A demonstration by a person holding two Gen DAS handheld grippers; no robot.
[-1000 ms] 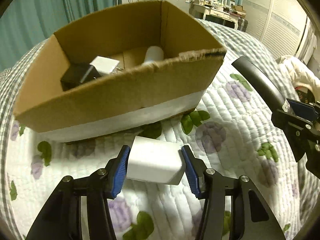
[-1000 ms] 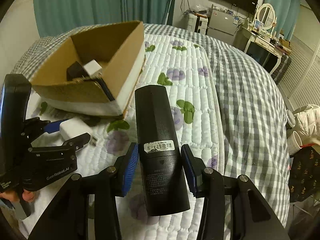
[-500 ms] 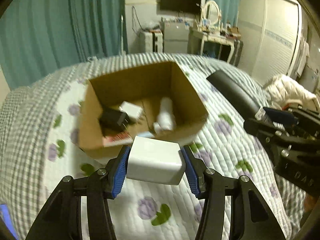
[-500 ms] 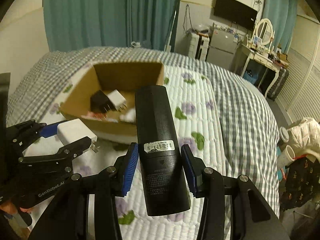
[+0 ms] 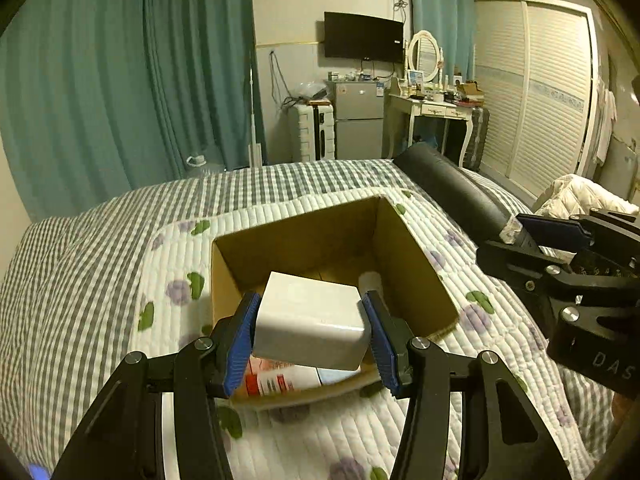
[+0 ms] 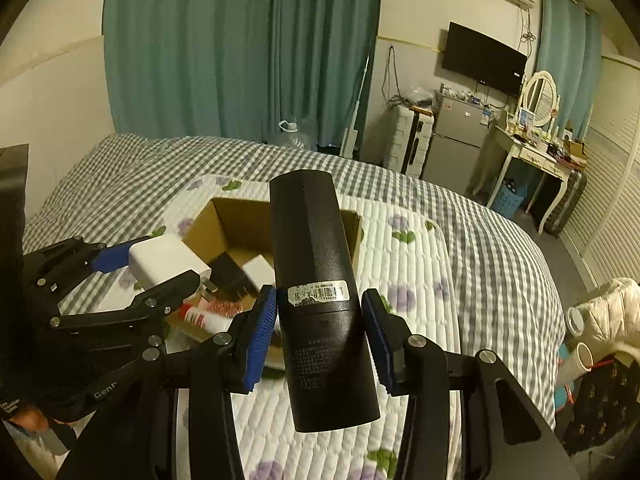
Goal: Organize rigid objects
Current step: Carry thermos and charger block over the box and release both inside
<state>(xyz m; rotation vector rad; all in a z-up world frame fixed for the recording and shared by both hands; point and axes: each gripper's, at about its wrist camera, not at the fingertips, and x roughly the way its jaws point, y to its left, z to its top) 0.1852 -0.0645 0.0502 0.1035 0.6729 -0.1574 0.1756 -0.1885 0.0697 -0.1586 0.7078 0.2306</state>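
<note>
Left wrist view: my left gripper point(image 5: 307, 330) is clamped on a white charger block point(image 5: 308, 326), blue pads pressed to both its sides, held in the air above the near edge of the open cardboard box point(image 5: 408, 264) on the quilted bed point(image 5: 120, 280). Below the block, a red-and-white packet point(image 5: 276, 380) lies in the box. At right, my right gripper point(image 5: 532, 236) shows side-on, carrying a black cylinder point(image 5: 448, 190).

The right wrist camera shows that cylinder point(image 6: 320, 280) gripped between the pads, its barcode label facing up. Only this view reveals the charger's point(image 6: 164, 258) metal prongs point(image 6: 208, 284), plus a black adapter point(image 6: 232, 276) and a white one point(image 6: 260, 270) inside the box point(image 6: 240, 220).
</note>
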